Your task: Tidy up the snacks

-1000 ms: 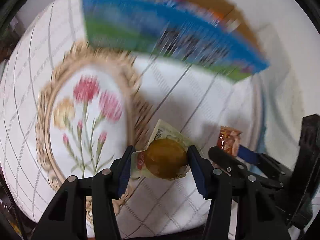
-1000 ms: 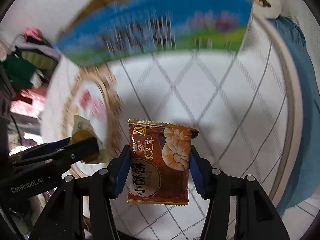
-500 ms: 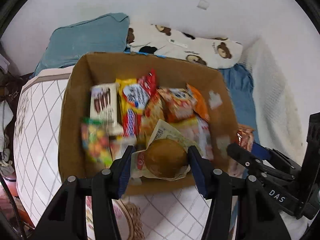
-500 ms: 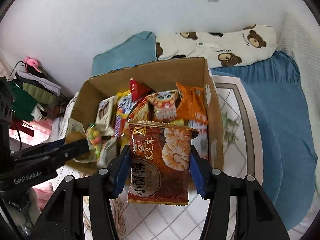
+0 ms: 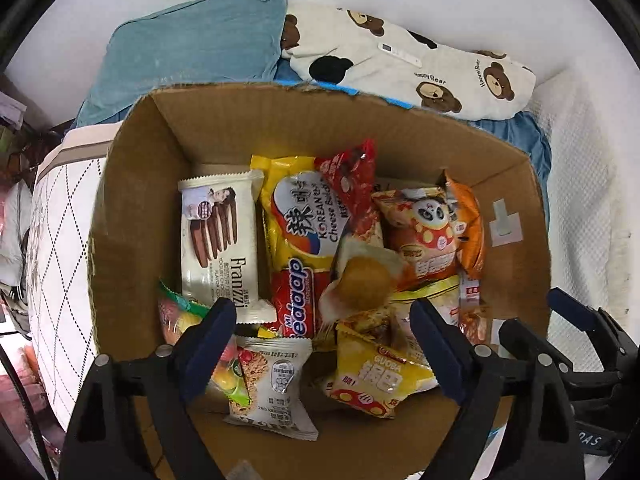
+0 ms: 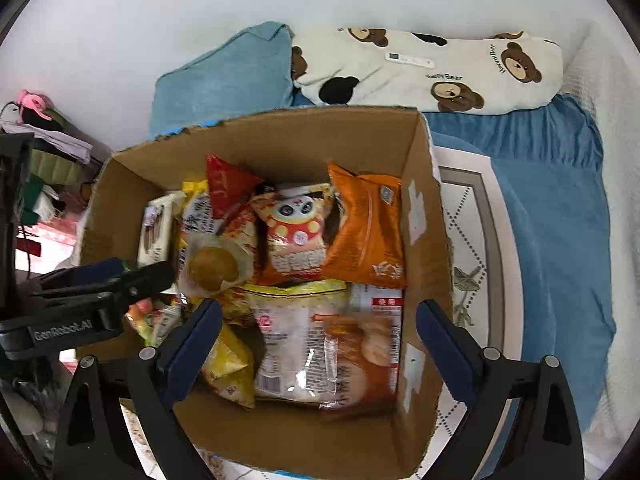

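Observation:
An open cardboard box (image 5: 136, 208) (image 6: 296, 140) holds several snack packets. My left gripper (image 5: 320, 320) hangs above it with its jaws opening wide and nothing pressed between the pads. The round golden pastry in a clear wrapper (image 5: 366, 282) (image 6: 214, 266) lies loose on the packets below. My right gripper (image 6: 320, 312) hovers over the box's right side, its jaws likewise opening. The brown biscuit packet (image 6: 360, 344) is blurred beneath them, free of the pads. Each gripper shows at the edge of the other's view: right gripper (image 5: 560, 320), left gripper (image 6: 132, 276).
The box sits on a white quilted bed cover (image 5: 60, 240). Behind it lie a teal pillow (image 5: 192, 44) and a bear-print cushion (image 5: 400, 64) against a white wall. A blue blanket (image 6: 552, 200) spreads to the right. Clothes are piled at the far left (image 6: 40, 152).
Both grippers swept from above the quilt to over the box. Both jaws then spread, letting go of the pastry and the brown biscuit packet, which dropped into the box.

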`<state>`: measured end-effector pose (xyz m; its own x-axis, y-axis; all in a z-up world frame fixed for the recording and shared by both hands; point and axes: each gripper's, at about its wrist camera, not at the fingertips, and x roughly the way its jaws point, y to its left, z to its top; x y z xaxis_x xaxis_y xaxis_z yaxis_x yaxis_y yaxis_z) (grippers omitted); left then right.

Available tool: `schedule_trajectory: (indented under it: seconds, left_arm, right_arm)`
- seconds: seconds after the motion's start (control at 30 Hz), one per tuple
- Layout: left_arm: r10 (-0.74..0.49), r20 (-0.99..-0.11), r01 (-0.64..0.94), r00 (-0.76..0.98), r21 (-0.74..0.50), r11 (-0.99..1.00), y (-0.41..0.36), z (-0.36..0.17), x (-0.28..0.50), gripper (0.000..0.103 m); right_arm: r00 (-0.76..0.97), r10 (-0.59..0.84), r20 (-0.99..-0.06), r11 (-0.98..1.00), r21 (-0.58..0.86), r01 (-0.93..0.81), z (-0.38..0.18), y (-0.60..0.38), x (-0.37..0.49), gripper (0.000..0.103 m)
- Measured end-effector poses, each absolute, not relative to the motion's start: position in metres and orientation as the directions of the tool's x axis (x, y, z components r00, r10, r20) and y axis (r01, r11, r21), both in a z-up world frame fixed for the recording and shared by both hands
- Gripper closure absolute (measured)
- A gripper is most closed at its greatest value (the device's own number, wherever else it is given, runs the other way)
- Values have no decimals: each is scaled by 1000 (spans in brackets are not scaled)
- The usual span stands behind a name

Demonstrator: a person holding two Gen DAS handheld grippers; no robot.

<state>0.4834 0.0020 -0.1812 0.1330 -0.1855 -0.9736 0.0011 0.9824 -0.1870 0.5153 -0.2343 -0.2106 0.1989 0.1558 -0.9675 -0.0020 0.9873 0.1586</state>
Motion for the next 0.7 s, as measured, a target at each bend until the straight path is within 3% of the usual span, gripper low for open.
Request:
schedule_trajectory:
  seconds: [0.1,0.37,0.7]
  left_arm:
    - [-157,-977,1,144,-158,987,3,-186,480,3]
    - [-132,-977,17,167,-131,991,2,-187,461,3]
    - [-110,-961,-3,255,-115,993,8,-159,431,3]
  right_arm:
    - [183,121,-976,992,123,2,-219,-234,511,4]
    - [179,109,-978,993,113,14,-230,-234,497,4]
    - [268,76,-960,996,83,16,-203,-236,469,4]
